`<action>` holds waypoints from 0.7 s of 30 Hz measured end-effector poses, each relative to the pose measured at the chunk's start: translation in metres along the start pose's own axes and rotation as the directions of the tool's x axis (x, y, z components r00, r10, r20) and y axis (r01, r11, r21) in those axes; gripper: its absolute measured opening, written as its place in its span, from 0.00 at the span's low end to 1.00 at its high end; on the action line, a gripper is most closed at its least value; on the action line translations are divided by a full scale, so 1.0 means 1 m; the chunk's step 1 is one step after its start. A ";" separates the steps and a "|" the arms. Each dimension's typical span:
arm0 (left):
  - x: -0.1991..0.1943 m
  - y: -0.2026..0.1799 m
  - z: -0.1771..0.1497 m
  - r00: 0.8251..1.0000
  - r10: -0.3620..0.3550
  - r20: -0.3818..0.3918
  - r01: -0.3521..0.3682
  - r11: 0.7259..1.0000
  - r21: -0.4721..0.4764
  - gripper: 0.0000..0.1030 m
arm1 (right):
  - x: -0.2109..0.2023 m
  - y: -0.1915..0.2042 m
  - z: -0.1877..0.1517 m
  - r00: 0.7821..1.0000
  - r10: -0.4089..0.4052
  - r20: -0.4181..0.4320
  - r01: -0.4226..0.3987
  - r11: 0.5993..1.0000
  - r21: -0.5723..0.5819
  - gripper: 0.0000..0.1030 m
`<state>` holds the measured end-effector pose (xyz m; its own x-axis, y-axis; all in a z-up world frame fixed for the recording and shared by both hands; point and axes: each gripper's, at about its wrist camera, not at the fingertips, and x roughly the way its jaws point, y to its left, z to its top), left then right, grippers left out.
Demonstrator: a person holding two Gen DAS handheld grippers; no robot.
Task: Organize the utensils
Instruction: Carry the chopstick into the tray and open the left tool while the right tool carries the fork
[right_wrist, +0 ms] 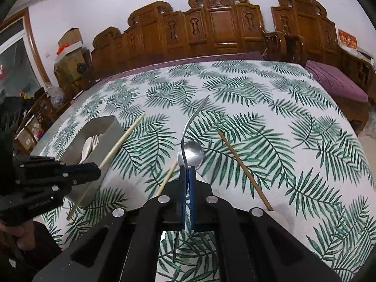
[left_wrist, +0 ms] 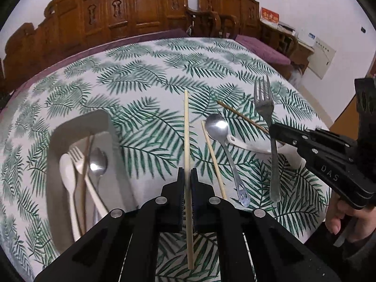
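I am holding a pale chopstick (left_wrist: 187,141) in my left gripper (left_wrist: 187,176), its jaws pinching narrow on the stick, which is running forward over the leaf-print tablecloth (left_wrist: 145,70) just to the right of the grey tray (left_wrist: 77,127). Inside that tray a white spoon (left_wrist: 67,171), a white fork (left_wrist: 80,162), a brown stick and a metal spoon (left_wrist: 98,163) are lying together. My right gripper (right_wrist: 187,171) is clamping a metal fork (right_wrist: 191,119) by its handle, the tines curving upward, well to the right of the tray. Lying on the cloth to the right of the tray are a second pale chopstick (left_wrist: 212,159), another metal spoon (left_wrist: 217,128) and a darker chopstick (left_wrist: 242,117) resting across a white ladle-like spoon (left_wrist: 253,146).
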<state>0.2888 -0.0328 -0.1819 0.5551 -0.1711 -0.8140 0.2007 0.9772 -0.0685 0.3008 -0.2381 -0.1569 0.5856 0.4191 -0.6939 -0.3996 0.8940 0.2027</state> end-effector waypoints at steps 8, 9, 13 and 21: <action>-0.025 0.031 0.005 0.999 0.018 0.050 -0.016 0.999 -0.042 0.04 | -0.013 0.019 0.016 1.000 0.018 0.024 -0.017 0.999 -0.035 0.03; -0.027 0.035 0.005 0.998 0.023 0.052 -0.020 0.999 -0.046 0.04 | -0.014 0.022 0.019 0.999 0.021 0.027 -0.020 0.999 -0.041 0.03; -0.031 0.057 0.004 0.998 0.044 0.054 -0.040 0.997 -0.071 0.04 | -0.019 0.036 0.031 0.998 0.043 0.039 -0.041 0.997 -0.066 0.03; -0.016 0.095 -0.009 0.997 0.072 0.007 -0.071 0.990 -0.119 0.04 | -0.018 0.063 0.049 0.996 0.078 0.042 -0.073 0.991 -0.114 0.03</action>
<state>0.2918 0.0636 -0.1804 0.5742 -0.1009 -0.8125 0.0638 0.9949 -0.0785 0.2995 -0.1813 -0.0979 0.5818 0.4942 -0.6460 -0.5195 0.8369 0.1724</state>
